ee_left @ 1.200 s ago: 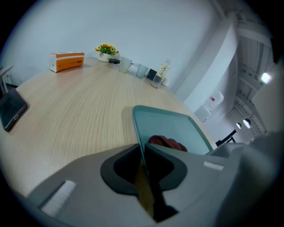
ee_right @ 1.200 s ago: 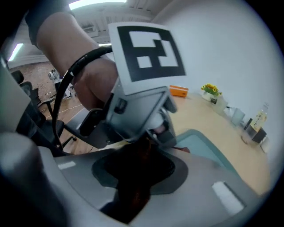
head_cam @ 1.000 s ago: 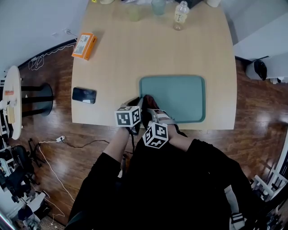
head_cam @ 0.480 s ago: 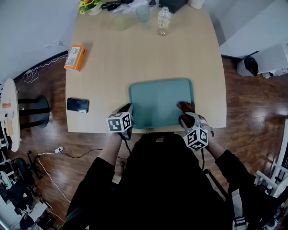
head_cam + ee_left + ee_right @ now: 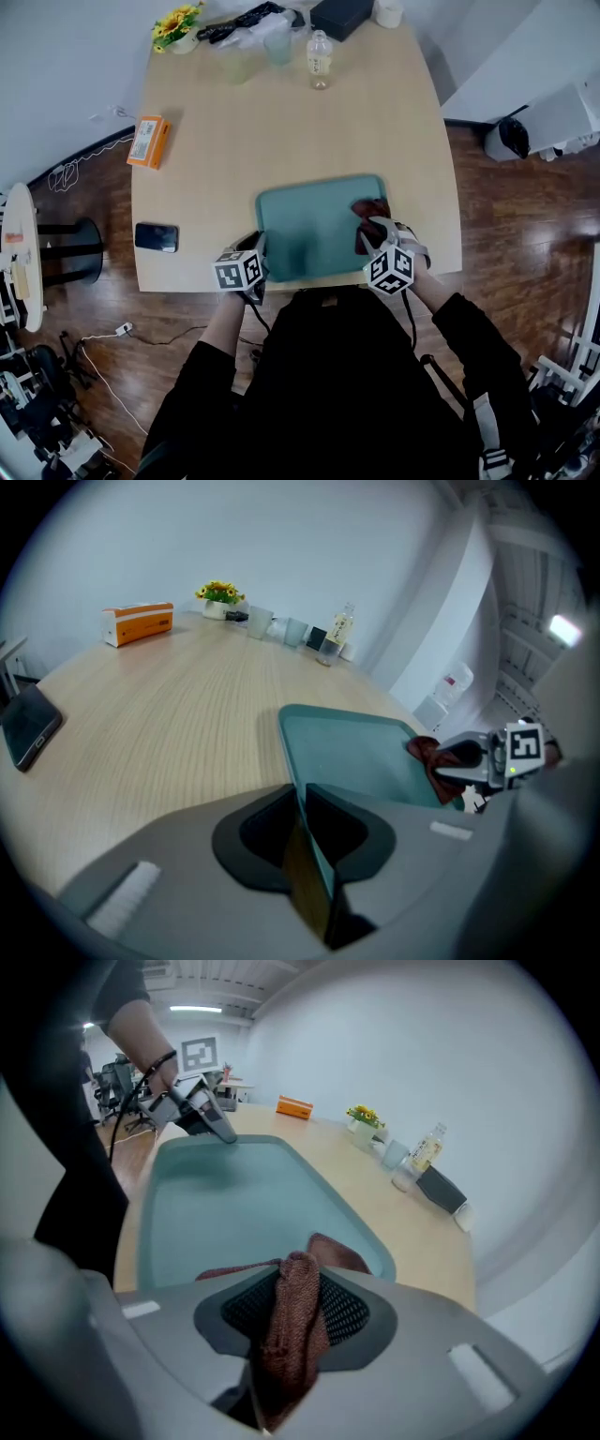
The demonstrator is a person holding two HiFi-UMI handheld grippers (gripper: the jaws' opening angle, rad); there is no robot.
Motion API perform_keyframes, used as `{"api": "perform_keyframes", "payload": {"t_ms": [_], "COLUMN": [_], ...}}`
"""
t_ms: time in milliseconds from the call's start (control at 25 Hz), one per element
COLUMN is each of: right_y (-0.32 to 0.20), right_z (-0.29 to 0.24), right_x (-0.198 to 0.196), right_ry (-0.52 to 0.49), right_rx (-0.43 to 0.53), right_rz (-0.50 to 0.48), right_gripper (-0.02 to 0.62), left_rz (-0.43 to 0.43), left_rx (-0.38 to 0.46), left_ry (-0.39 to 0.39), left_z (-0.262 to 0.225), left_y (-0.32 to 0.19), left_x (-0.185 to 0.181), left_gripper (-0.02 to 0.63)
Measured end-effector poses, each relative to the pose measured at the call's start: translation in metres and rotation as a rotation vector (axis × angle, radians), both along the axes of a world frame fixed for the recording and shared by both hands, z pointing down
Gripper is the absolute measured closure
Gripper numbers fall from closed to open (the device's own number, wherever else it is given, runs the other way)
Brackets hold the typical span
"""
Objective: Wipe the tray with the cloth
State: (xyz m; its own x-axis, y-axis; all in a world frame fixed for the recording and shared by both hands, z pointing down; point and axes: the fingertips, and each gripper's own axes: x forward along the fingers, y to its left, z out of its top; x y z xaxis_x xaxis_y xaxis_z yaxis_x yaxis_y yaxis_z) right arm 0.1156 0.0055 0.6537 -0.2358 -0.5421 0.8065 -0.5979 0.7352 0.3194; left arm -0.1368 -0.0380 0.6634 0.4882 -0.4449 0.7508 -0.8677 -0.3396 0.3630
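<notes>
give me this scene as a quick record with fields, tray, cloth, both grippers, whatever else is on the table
tray: teal, flat at the near edge of the wooden table
cloth: dark red, on the tray's right part
left gripper: fingers shut on the tray's left rim
right gripper: fingers shut on the cloth, over the tray
also on table: phone, orange box, bottle, yellow flowers
</notes>
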Motion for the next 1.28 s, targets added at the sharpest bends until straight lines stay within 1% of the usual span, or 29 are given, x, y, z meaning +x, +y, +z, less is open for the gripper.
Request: {"api": "perform_keyframes", "payload": {"t_ms": [120,240,320,480,640,720,880,1000,1120,1280], "right_y": [-0.063,-0.107,-0.118,-0.114,-0.092,-0.064,0.013,0.061,0.080,0.077], "right_z": [0.000,-0.006,-0.008,-0.002,-0.005,-0.011,-0.014,-0.010,-0.006,-0.004], "right_x": [0.004,0.009,0.008,0.000,-0.010,-0.022,-0.049,-0.061,-0.070,-0.074], "right_ry": [0.028,0.007,0.011,0.054,0.021,-0.010,-0.066,-0.071,-0.069,-0.076], "right_rx": [0.015,-0.029,-0.050,-0.048,-0.074,-0.099,-0.176,-0.212,-0.212,-0.221], "right_rz": [0.022,0.081,0.080,0.028,0.003,-0.060,-0.196,-0.265,-0.303,-0.309], "right_gripper": [0.480,0.480,0.480,0.480,0.480,0.480,0.480,0.480,0.480,0.480], "left_rz": [-0.002,0.006,0.011,0.008,0.006,0.010,0.012,0.013,0.018,0.026], "left_rx": [0.007,0.005,0.003,0.011,0.014,0.013,0.009,0.013,0.018,0.014], "left_ry": [-0.006,-0.008,-0.003,-0.007,-0.009,-0.007,-0.006,-0.008,-0.015,-0.013], "left_z": [0.000,-0.001,-0.002,0.000,0.000,0.000,0.000,0.000,0.000,0.001], "left_y": [0.000,0.001,0.001,0.000,0.000,0.000,0.000,0.000,0.000,0.001], "left_x": [0.002,0.005,0.007,0.003,0.003,0.002,0.001,0.003,0.002,0.003], "left_gripper": [0.584,0.584,0.578,0.578,0.578,0.578,0.578,0.578,0.578,0.581]}}
